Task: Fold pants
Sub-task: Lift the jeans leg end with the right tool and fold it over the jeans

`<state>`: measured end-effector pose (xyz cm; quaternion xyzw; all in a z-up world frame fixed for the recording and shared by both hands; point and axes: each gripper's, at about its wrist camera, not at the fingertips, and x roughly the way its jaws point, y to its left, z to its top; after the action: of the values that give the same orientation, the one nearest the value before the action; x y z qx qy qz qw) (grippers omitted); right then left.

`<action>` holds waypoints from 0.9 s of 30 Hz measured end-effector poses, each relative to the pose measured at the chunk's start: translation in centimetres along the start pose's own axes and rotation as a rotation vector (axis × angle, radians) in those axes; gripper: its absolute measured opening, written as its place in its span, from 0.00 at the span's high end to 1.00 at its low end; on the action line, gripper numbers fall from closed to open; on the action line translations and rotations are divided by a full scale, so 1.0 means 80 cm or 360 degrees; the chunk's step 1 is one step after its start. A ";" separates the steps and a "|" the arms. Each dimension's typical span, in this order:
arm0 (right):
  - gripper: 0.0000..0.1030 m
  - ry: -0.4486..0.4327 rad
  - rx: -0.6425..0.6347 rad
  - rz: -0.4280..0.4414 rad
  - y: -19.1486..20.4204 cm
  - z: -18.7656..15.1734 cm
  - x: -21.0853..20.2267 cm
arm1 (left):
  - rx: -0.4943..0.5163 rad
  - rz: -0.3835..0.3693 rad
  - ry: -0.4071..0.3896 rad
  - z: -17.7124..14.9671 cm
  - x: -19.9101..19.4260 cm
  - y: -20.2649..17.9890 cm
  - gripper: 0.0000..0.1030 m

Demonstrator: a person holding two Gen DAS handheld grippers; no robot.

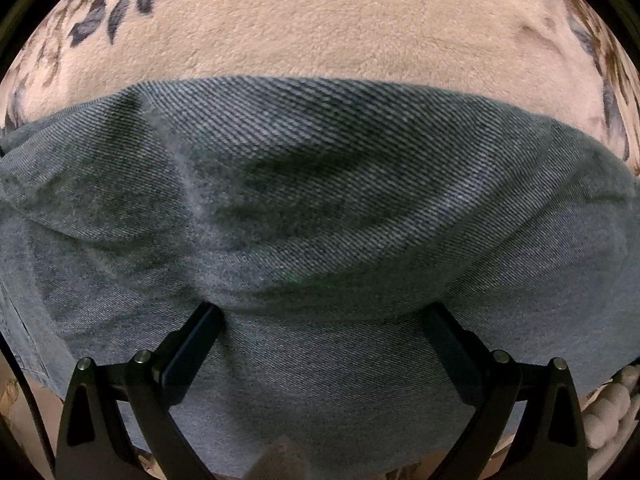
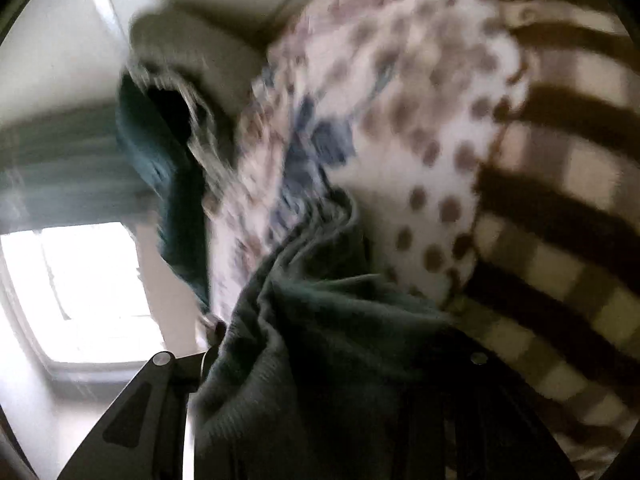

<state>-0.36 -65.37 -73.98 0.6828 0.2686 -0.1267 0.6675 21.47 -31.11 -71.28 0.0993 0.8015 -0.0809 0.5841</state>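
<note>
In the left wrist view we see the left hand-held gripper [image 1: 322, 316] with its black fingers spread wide, pressed into the blue-grey denim pants [image 1: 320, 200], which lie across a beige plush blanket with dark leaf print [image 1: 340, 20]. In the blurred right wrist view the pants [image 2: 320, 360] bunch over the right hand-held gripper [image 2: 320, 364], hiding its fingertips, so we cannot tell its state; beyond lie a white brown-dotted cloth [image 2: 420, 128] and a bright window [image 2: 92, 292].

Pants [image 1: 320, 184]: blue-grey denim cloth, matt, with a visible diagonal twill weave. Blanket [image 1: 340, 20]: plush, fuzzy beige fleece printed with a leaf pattern. Left gripper [image 1: 320, 320]: smooth matt black plastic with small shiny metal pins. Spotted fabric [image 2: 420, 120]: soft cloth, blurred.
</note>
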 end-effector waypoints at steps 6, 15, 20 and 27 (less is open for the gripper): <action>0.85 -0.0042 0.0050 -0.0095 -0.025 -0.005 -0.018 | 0.0002 0.0004 0.0007 0.001 0.001 0.000 0.00; 0.94 0.0021 0.0052 -0.0088 -0.018 0.011 0.020 | 0.0008 0.0037 -0.0035 -0.005 -0.003 -0.005 0.00; 0.95 0.0004 -0.0070 -0.0197 0.011 0.005 0.010 | 0.0117 0.0281 -0.0299 -0.016 -0.037 -0.025 0.00; 0.95 -0.0029 -0.0227 -0.0245 0.070 -0.011 -0.014 | 0.0090 0.0348 -0.0384 -0.033 -0.045 -0.019 0.00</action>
<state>1.53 -64.49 -68.62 0.6097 0.3226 -0.1644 0.7051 19.72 -32.17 -67.04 0.1921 0.7074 -0.0508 0.6783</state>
